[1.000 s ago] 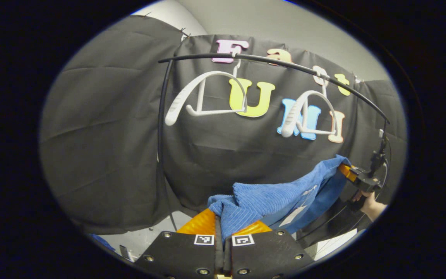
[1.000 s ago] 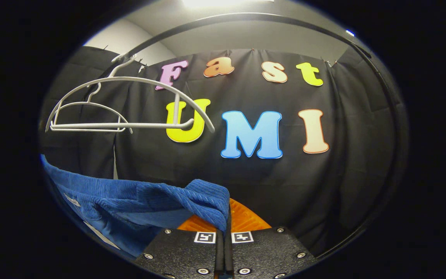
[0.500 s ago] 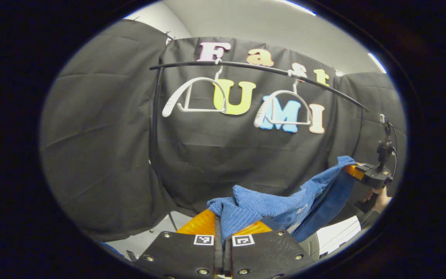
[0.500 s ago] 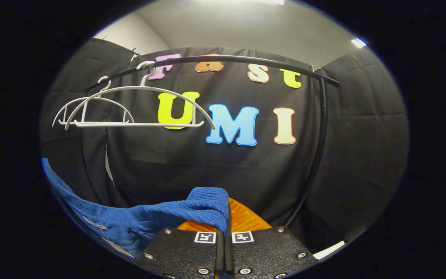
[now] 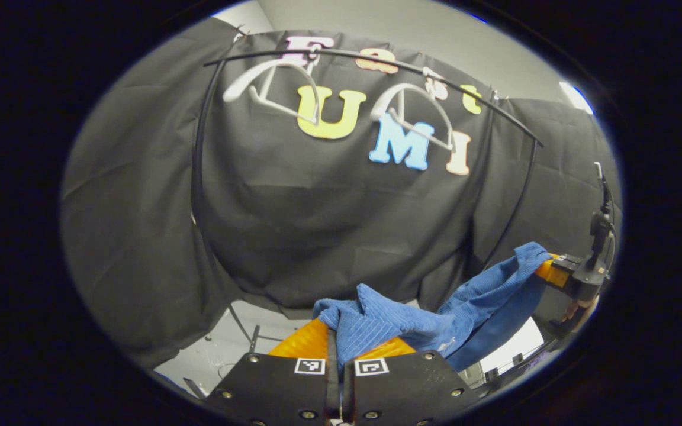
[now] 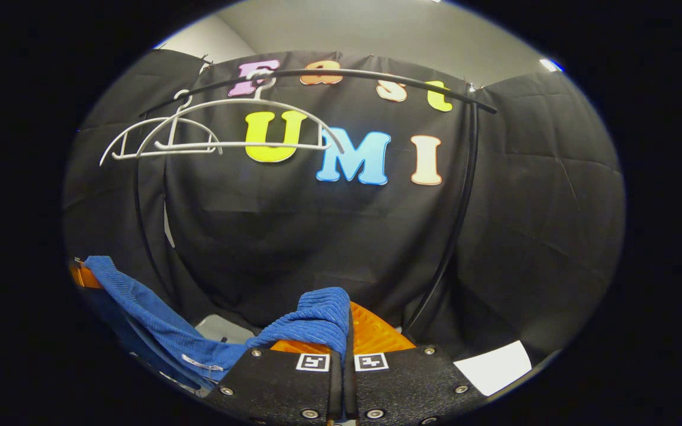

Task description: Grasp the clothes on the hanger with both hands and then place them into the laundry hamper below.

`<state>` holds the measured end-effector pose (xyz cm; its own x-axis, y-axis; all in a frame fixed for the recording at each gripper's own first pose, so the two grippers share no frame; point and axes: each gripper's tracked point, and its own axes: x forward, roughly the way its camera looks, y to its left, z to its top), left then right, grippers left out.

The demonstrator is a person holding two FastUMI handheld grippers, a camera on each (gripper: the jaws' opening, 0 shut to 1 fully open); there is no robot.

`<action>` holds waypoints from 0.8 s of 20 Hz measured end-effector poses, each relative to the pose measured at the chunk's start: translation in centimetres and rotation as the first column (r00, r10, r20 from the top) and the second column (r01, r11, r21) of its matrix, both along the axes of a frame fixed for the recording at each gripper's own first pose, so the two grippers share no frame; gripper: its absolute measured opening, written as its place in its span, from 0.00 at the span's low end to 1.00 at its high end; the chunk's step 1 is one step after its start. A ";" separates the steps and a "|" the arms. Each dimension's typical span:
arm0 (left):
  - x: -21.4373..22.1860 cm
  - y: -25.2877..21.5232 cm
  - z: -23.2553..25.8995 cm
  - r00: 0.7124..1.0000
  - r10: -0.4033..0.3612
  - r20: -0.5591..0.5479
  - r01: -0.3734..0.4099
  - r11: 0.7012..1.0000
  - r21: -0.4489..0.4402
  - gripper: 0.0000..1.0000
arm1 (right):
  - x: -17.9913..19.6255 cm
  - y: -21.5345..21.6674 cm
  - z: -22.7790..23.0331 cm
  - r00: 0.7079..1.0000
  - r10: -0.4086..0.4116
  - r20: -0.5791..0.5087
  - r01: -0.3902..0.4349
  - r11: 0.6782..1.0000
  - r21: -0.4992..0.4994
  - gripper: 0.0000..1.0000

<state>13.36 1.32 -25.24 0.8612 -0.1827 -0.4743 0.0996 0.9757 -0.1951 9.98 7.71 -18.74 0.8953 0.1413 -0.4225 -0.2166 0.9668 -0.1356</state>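
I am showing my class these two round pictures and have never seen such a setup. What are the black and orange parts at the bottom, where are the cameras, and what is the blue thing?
No robot here: a person holds a two-finger tool in each hand, and a fisheye camera rides on each tool, looking forward along its fingers. The black and orange parts at the bottom are the tools' own jaws. In the left gripper view, the left gripper is shut on one end of a blue garment. The right gripper and the hand holding it appear farther off. In the right gripper view, that right gripper is shut on the garment's other end, so the cloth hangs between them. Above, two bare white hangers hang on a black rail.
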 end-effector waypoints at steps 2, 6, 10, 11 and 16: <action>0.5 -1.0 -2.5 0.999 -0.016 -0.052 0.016 1.000 0.005 0.03 | -0.7 -0.2 -3.1 0.998 -0.017 -0.067 0.016 1.000 -0.015 0.01; 1.4 -3.1 -7.6 0.990 -0.073 -0.124 0.083 0.993 0.080 0.04 | -2.0 0.0 -9.3 0.975 -0.073 -0.210 0.083 0.996 0.041 0.01; 0.8 -4.9 -10.8 0.981 -0.099 -0.167 0.115 0.989 0.090 0.04 | -2.7 -1.1 -15.7 0.936 -0.105 -0.335 0.121 0.992 0.026 0.01; 0.9 -5.1 -12.1 0.978 -0.103 -0.180 0.122 0.988 0.098 0.04 | -3.0 -1.4 -17.0 0.926 -0.115 -0.361 0.133 0.991 0.026 0.01; 3.2 -9.1 -20.0 0.962 -0.128 -0.242 0.154 0.984 0.093 0.04 | -3.2 -3.1 -23.7 0.876 -0.156 -0.457 0.178 0.984 0.004 0.02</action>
<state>16.56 -7.78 -45.19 0.6928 -0.2294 -0.6837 0.2020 0.9718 -0.1213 6.76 4.60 -42.48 0.6194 0.0349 -0.7843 -0.0785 0.9968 -0.0176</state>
